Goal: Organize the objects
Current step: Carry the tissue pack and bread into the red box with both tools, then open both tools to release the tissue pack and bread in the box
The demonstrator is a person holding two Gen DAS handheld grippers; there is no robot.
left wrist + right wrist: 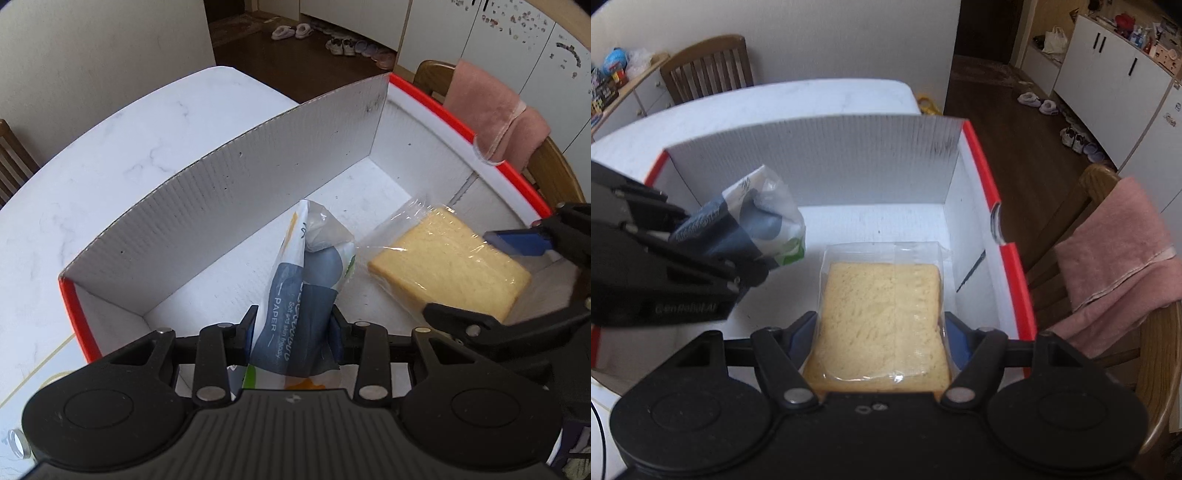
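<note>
White box (236, 192) under both tools: left tool (293, 332) grips tissue pack (295, 295), right tool (881, 332) grips wrapped bread (882, 314). Placing step; next, lower and release.

The near end of the tissue pack (295, 295) drops out of sight behind the left tool (293, 328) body, and its print is partly creased beyond reading. In the right wrist view the bread slice (882, 325) loses its near edge under the right tool (881, 332) — whether it touches the box (1015, 266) floor cannot be told. The left tool is cut off at that view's left edge. The counter (129, 147) runs off the frame, and the items on the far cabinet top (1145, 33) are too small to name.
</note>
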